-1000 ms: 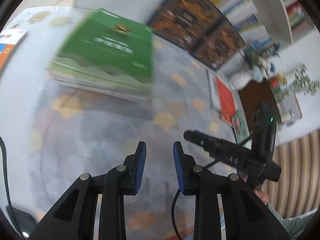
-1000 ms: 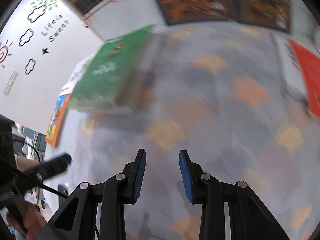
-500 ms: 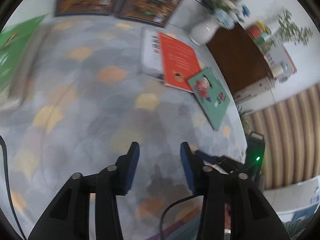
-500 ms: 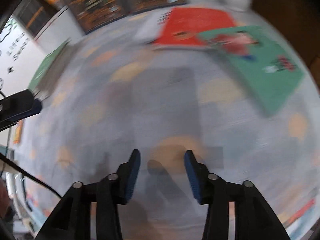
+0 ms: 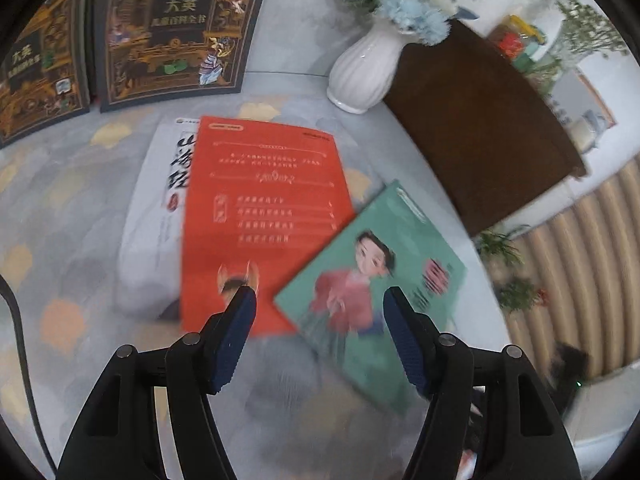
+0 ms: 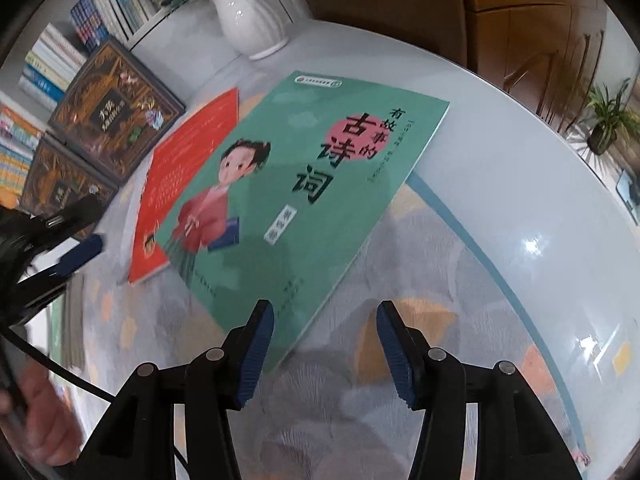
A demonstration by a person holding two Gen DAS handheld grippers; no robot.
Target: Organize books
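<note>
Grippers [image 5: 320, 300] [image 6: 325, 310] angled down, jaws seemingly empty

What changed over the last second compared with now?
Both views swung from the green stack to the red book and teal book. The left hand-held gripper and right hand-held gripper have just been opening, nothing between them. The books lie as before.

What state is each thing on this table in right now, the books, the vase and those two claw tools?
Teal book: flat, topmost, overlapping the red book.
Red book: flat, lying over the white book.
White book: flat, bottom, partly covered.
Dark books: two, upright at the back.
Vase: upright, holding flowers.
Left gripper: open, empty, jaws just opening.
Right gripper: open, empty, jaws just opening.
</note>
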